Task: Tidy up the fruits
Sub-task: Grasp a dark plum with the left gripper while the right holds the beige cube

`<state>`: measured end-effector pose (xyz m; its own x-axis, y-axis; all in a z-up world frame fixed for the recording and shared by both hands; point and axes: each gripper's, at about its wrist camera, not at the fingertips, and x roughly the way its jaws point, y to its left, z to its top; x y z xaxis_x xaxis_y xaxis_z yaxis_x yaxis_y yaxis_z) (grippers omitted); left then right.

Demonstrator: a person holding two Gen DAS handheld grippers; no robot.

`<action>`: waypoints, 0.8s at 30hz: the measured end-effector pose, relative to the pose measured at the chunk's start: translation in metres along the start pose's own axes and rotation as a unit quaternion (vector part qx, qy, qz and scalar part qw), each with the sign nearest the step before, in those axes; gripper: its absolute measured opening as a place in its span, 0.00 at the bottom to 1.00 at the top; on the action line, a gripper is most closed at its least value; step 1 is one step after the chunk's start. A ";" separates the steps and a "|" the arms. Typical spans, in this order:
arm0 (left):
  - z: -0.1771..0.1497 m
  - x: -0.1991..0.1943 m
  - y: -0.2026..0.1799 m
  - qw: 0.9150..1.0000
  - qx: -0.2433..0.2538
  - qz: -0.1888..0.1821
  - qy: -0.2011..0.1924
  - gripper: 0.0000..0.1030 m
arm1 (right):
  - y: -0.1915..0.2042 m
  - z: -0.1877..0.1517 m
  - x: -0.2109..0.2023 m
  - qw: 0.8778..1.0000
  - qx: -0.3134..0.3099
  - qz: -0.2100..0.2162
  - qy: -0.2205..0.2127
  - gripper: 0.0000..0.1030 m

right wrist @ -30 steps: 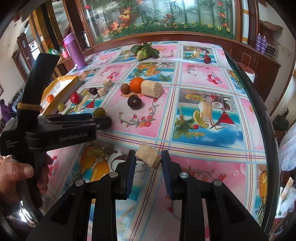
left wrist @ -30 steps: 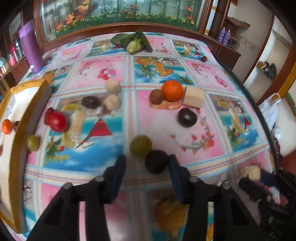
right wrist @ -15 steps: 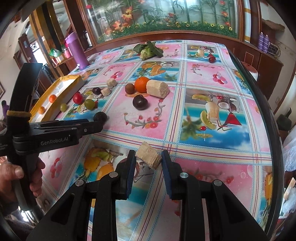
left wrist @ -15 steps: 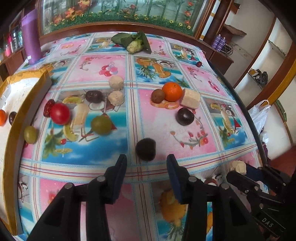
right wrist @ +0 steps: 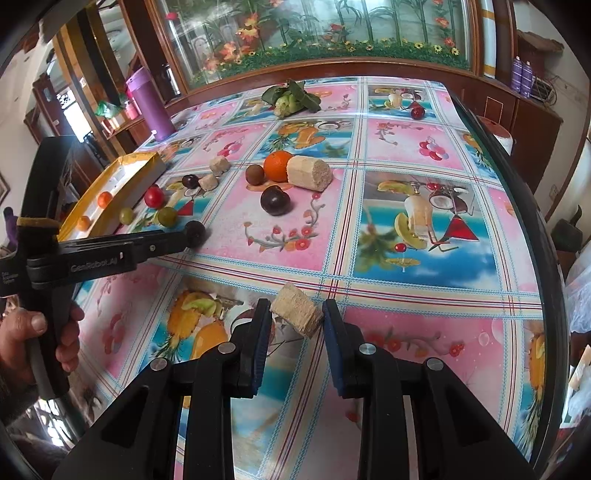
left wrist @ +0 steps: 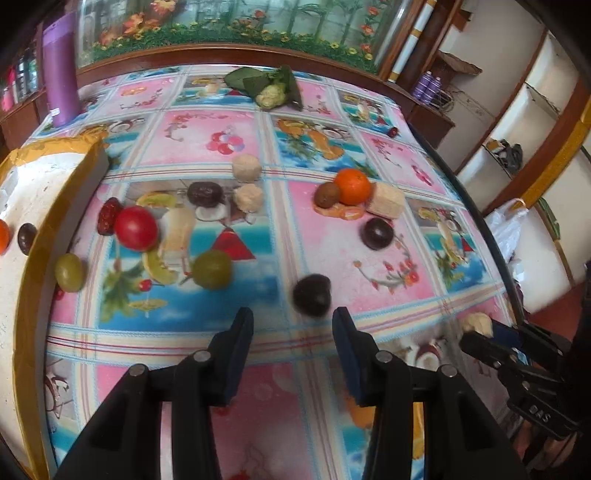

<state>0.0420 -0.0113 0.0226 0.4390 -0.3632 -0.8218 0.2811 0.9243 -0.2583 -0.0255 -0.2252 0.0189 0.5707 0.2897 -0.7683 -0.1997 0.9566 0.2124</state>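
Fruits lie scattered over the far half of the bench (right wrist: 424, 206), and a yellow-rimmed tray (left wrist: 33, 236) at its left edge already holds a few; the step in hand looks like taking the dark round fruit (left wrist: 311, 294), which sits just beyond the tips of the left tool (left wrist: 291, 321), whose jaws stand apart and empty; I would push forward until the fruit is fully between the pads, then close gently, since it may roll; the right tool (right wrist: 295, 317) grips a pale fibrous chunk (right wrist: 295, 314) near the front edge; the bench wears a glossy pink and blue fruit-print cloth; behind it stand a glass-fronted cabinet (right wrist: 314, 33) and a purple flask (right wrist: 149, 105).
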 end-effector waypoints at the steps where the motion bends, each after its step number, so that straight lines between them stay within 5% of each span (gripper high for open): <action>1: -0.001 0.000 -0.005 1.000 0.012 -0.003 0.000 0.46 | 0.000 0.000 0.001 1.000 0.000 0.001 0.000 0.27; 10: 0.006 0.013 -0.041 0.994 0.105 0.039 -0.007 0.46 | 0.000 0.002 0.003 1.000 -0.002 0.003 0.005 0.27; 24: 0.020 0.026 -0.023 0.994 0.085 0.073 0.000 0.45 | -0.001 0.002 0.003 1.000 0.000 0.004 0.007 0.27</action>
<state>0.0640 -0.0445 0.0176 0.4857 -0.2269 -0.8442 0.3553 0.9336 -0.0465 -0.0222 -0.2251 0.0177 0.5575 0.2963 -0.7755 -0.2046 0.9544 0.2175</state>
